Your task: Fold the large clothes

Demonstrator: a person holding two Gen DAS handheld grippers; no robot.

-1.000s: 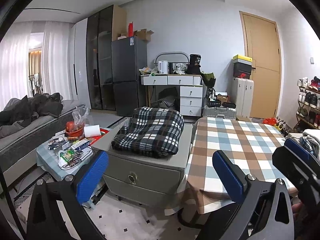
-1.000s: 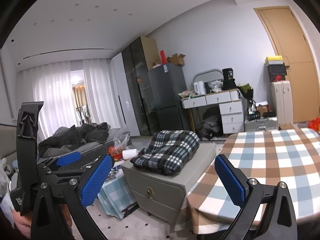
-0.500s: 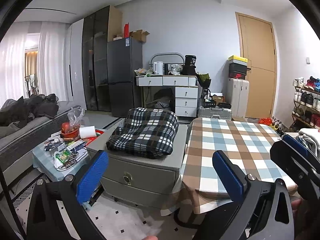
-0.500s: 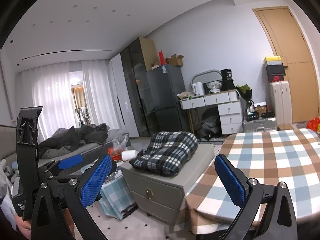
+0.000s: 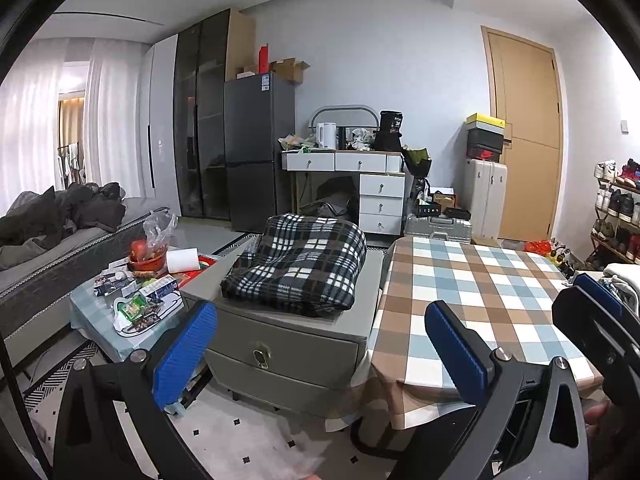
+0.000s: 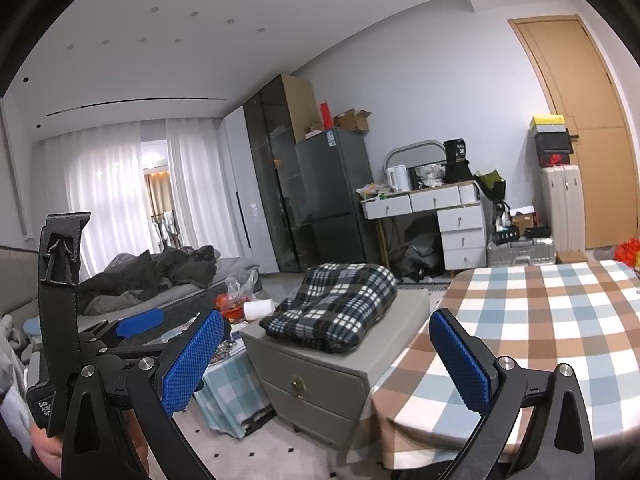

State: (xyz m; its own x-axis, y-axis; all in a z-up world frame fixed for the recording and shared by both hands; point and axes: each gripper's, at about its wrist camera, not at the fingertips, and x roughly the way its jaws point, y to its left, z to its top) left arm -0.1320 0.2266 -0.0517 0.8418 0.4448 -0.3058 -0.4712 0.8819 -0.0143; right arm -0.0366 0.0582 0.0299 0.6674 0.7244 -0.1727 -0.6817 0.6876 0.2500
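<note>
Checked in brown, blue and white, the tablecloth point(image 5: 472, 280) covers the table at the right of both views, and beside it stands a grey drawer cabinet point(image 5: 288, 344). On top of that cabinet we see the folded plaid blanket point(image 5: 298, 264), at frame centre, well beyond our tools and above the gap between each pair of blue pads. Our left gripper point(image 5: 320, 344) is spread wide and holds nothing; our right gripper point(image 6: 326, 354) is likewise released and empty. Its blue-tipped frame also shows at the right edge of the left wrist view. Compared with a second ago, the left view has drawn back slightly, so the blanket sits a little higher and smaller; the right view is nearly unchanged.
</note>
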